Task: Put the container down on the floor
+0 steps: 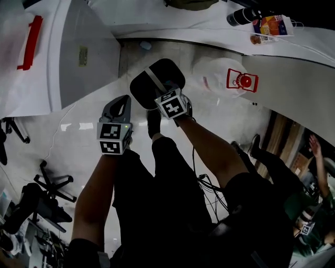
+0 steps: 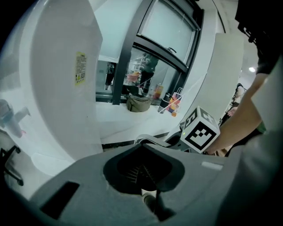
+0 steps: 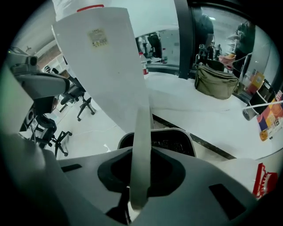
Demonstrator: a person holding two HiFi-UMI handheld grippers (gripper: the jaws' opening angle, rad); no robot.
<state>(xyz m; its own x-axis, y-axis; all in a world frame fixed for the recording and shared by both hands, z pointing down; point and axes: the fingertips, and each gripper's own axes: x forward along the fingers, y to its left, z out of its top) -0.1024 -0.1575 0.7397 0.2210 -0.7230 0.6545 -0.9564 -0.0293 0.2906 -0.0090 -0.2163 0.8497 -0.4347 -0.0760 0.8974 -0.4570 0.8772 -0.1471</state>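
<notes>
The container (image 1: 166, 73) is a black mesh basket with a pale grey strap handle (image 1: 154, 81), hanging above the glossy floor (image 1: 73, 128). My right gripper (image 1: 160, 94) is shut on that handle. In the right gripper view the strap (image 3: 141, 132) runs up between the jaws, and the basket's open top (image 3: 170, 140) hangs below them. My left gripper (image 1: 124, 100) hovers to the left of the basket, apart from it, its jaws together on nothing. In the left gripper view the right gripper's marker cube (image 2: 200, 132) shows just beyond the jaws.
A tall white panel (image 1: 78, 52) stands at the left. A white bag with red print (image 1: 230, 78) lies right of the basket. A white counter (image 1: 293, 68) carries a dark can (image 1: 242, 15) and a packet (image 1: 273, 25). Office chairs (image 1: 47, 188) and cables (image 1: 209, 183) are on the floor.
</notes>
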